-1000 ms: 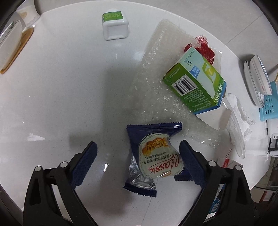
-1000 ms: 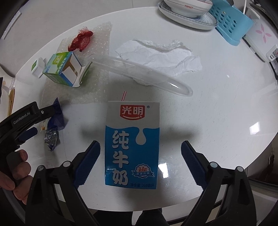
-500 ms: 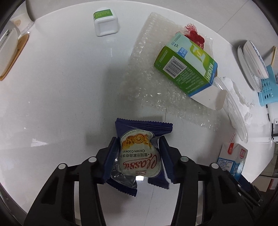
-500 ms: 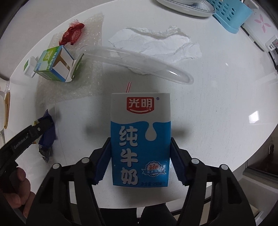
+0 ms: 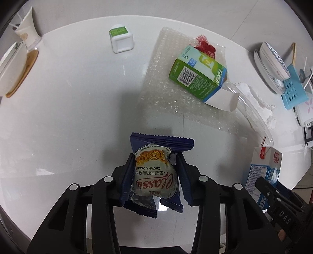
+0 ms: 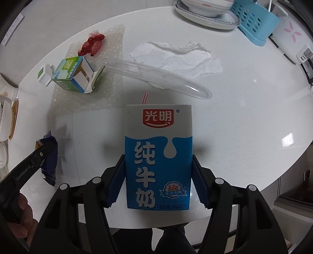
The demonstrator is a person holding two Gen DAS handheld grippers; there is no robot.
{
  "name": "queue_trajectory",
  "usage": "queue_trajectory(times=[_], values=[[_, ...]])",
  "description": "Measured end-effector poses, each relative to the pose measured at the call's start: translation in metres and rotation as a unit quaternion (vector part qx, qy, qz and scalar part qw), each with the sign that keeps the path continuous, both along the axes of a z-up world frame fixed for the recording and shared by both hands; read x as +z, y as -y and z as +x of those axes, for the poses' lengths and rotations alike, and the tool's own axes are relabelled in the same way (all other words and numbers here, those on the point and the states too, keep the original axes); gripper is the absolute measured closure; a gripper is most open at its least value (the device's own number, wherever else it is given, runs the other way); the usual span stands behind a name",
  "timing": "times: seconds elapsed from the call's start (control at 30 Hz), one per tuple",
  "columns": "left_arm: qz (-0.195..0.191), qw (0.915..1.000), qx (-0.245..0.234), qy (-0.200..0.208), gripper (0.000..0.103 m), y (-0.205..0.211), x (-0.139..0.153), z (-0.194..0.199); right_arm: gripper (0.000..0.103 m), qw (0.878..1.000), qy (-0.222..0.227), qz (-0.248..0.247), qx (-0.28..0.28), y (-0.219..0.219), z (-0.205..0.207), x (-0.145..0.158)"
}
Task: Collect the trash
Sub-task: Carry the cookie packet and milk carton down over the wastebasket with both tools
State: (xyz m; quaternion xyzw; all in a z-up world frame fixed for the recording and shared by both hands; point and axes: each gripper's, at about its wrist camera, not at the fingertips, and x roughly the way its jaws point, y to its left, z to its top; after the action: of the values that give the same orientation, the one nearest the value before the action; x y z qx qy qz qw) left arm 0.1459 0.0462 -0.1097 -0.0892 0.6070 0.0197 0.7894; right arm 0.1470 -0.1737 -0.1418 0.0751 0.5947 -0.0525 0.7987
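My left gripper (image 5: 155, 158) grips a dark blue cookie packet (image 5: 154, 175). Its jaws are still closing, and the pads squeeze the packet's sides just above the white round table (image 5: 68, 117). My right gripper (image 6: 158, 158) is shut on a blue and white milk carton (image 6: 158, 136) with a straw, which stands near the table's front edge. More trash lies behind: a green box (image 5: 197, 72) on bubble wrap (image 5: 166, 88), a red net (image 5: 205, 46), a clear plastic tray (image 6: 156, 78) and crumpled paper (image 6: 176, 56).
A small white and green container (image 5: 121, 41) stands at the back. Stacked plates (image 6: 207, 15) and a blue basket (image 6: 256, 23) sit at the far right. A bowl on a coaster (image 5: 11, 66) and a cup (image 5: 25, 33) are at the left edge.
Both grippers went from wide open to closed, the left on the cookie packet and the right on the milk carton. The left has risen with the packet.
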Motion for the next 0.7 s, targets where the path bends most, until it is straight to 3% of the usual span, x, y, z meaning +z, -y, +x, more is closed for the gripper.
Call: queue_trajectory(times=[0.7], values=[[0.011,0.9994,-0.010,0.030,0.063,0.019,0.022,-0.067,0.043,0.997,0.054,-0.008,0.050,0.005,-0.048,0.024]])
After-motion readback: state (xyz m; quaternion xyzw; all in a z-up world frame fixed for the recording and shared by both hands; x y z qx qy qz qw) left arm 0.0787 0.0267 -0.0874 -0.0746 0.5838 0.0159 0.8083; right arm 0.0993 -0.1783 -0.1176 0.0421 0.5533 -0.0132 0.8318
